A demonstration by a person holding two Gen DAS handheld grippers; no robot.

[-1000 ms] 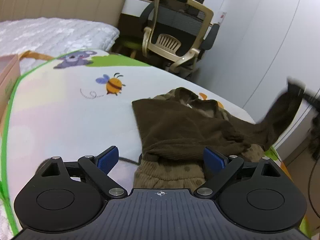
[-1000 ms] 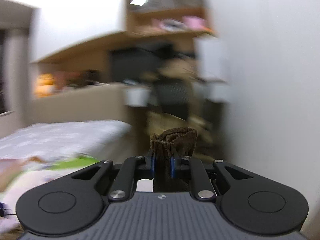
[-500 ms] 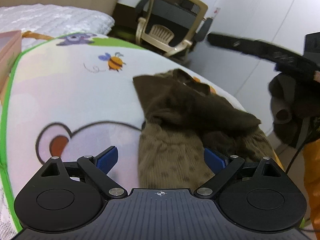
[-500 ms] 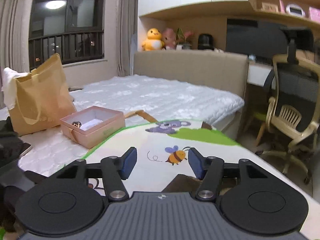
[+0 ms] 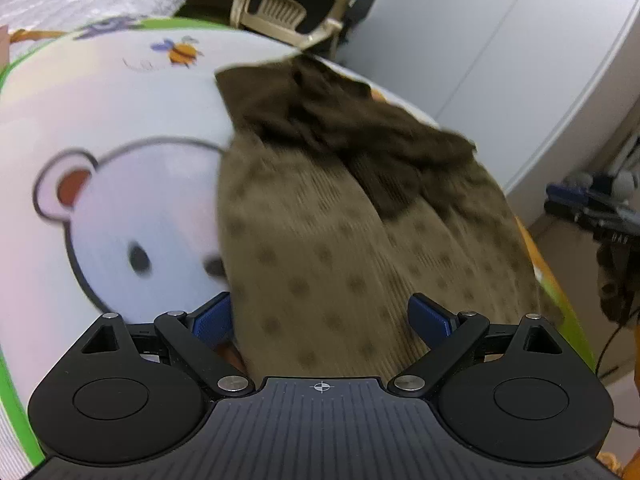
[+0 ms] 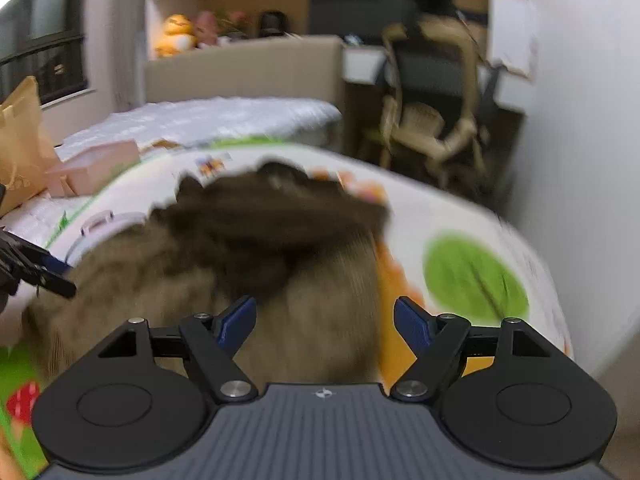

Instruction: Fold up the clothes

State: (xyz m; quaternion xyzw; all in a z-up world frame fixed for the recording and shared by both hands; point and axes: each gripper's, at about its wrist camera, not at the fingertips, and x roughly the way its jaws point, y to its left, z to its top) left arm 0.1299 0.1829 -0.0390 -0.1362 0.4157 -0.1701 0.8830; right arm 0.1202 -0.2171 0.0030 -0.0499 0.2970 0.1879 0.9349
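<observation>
A brown garment (image 5: 340, 216) lies on a cartoon-print mat (image 5: 120, 120). Its lower part is light brown with darker dots, and dark brown sleeves (image 5: 344, 120) are folded across the top. My left gripper (image 5: 320, 320) is open and empty, its blue pads either side of the garment's near edge. In the right wrist view the same garment (image 6: 248, 248) lies ahead, blurred. My right gripper (image 6: 326, 322) is open and empty just above its near right part. The left gripper's fingers (image 6: 44, 272) show at the left edge there.
The mat covers a bed with a white quilt (image 6: 200, 120). A pink box (image 6: 92, 166) and a tan bag (image 6: 20, 140) sit at the far left. A beige office chair (image 6: 432, 112) stands beyond the bed. A white wall (image 5: 500, 60) runs along the right.
My right gripper let go of the dark sleeve, which now lies across the garment, and swung down toward the garment's near edge. My left gripper moved forward over the dotted part.
</observation>
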